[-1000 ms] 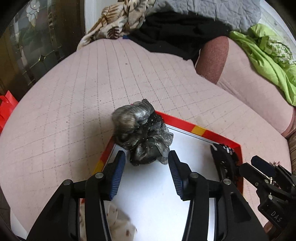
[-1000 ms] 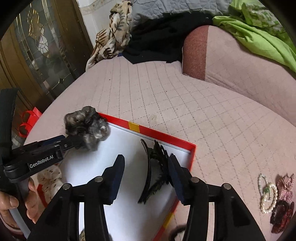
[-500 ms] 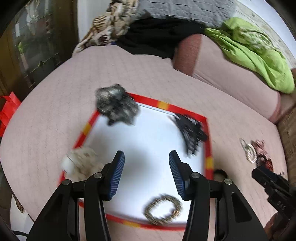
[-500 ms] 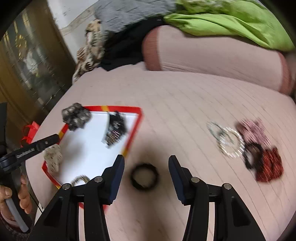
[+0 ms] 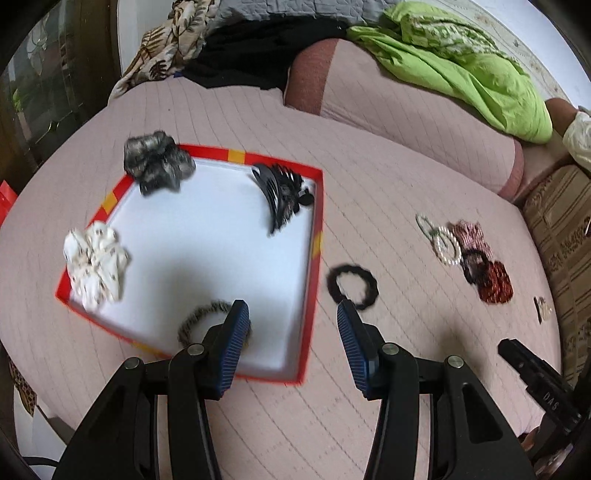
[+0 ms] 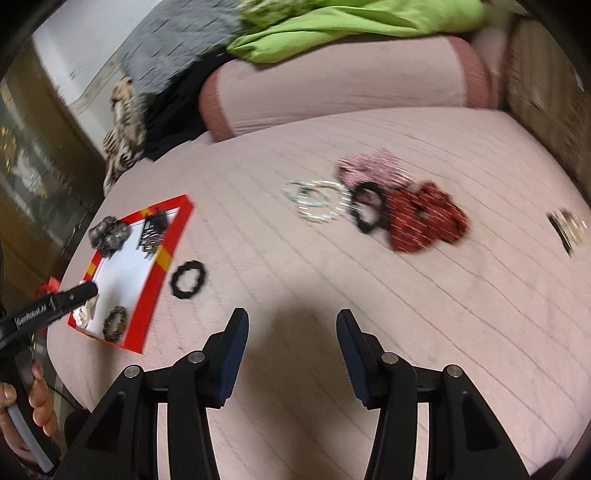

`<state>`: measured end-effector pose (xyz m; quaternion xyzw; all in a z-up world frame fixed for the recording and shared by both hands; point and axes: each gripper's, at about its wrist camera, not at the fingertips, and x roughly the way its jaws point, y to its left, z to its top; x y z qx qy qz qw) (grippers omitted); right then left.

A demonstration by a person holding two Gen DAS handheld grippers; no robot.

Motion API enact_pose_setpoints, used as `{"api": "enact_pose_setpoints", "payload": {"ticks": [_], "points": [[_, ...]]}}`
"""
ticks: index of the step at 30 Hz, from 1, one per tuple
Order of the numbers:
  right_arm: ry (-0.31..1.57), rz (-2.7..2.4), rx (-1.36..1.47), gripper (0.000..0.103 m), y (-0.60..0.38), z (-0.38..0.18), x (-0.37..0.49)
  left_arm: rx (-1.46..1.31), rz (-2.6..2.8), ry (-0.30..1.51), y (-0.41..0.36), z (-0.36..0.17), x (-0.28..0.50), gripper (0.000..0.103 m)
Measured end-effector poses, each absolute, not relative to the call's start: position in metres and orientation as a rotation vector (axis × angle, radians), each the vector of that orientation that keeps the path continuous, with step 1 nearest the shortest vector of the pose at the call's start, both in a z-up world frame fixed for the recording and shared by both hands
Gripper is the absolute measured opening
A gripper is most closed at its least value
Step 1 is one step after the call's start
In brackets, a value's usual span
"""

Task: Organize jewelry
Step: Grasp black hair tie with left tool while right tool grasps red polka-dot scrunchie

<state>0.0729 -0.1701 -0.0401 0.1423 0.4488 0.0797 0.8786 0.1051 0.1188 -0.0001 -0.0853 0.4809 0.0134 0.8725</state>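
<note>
while both the left claw (image 5: 291,314) and right claw (image 6: 291,321) gape empty, a seemingly black hair tie (image 5: 352,286) lies beside the tray (image 5: 314,266).

Pink quilted bed cover (image 5: 388,177) with grid stitching fills most of both views. Pink bolster pillow (image 5: 406,107) with darker end lies across the back. Lime green cloth (image 5: 461,70) crumpled on top of it. Black garment (image 5: 251,55), grey quilted blanket (image 5: 295,7), leaf-print fabric (image 5: 166,48) piled behind. Dark wooden glass-panelled door (image 6: 26,162) at left. Brown patterned cushion (image 5: 565,229) far right.
</note>
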Motion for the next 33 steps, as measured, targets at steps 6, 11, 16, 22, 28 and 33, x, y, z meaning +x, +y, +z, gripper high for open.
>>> {"api": "enact_pose_setpoints", "payload": {"ticks": [6,11,16,22,28,33], "points": [[0.932,0.105,0.359,0.054,-0.202,-0.05,0.057,-0.179,0.031,1.057,0.11,-0.015,0.093,0.049],[0.927,0.091,0.368,0.054,-0.21,-0.054,0.053,-0.139,0.008,1.06,0.094,-0.016,0.089,0.049],[0.922,0.073,0.374,0.054,-0.218,-0.059,0.052,-0.074,-0.035,1.066,0.073,-0.019,0.092,0.049],[0.923,0.061,0.393,0.054,-0.234,-0.065,0.064,0.009,-0.103,1.083,0.048,-0.036,0.114,0.049],[0.847,0.134,0.281,0.054,-0.228,-0.046,0.117,0.036,-0.14,1.103,0.033,-0.059,0.147,0.049],[0.855,0.156,0.17,0.054,-0.215,-0.048,0.171,0.046,-0.157,1.125,0.027,-0.075,0.171,0.049]]}}
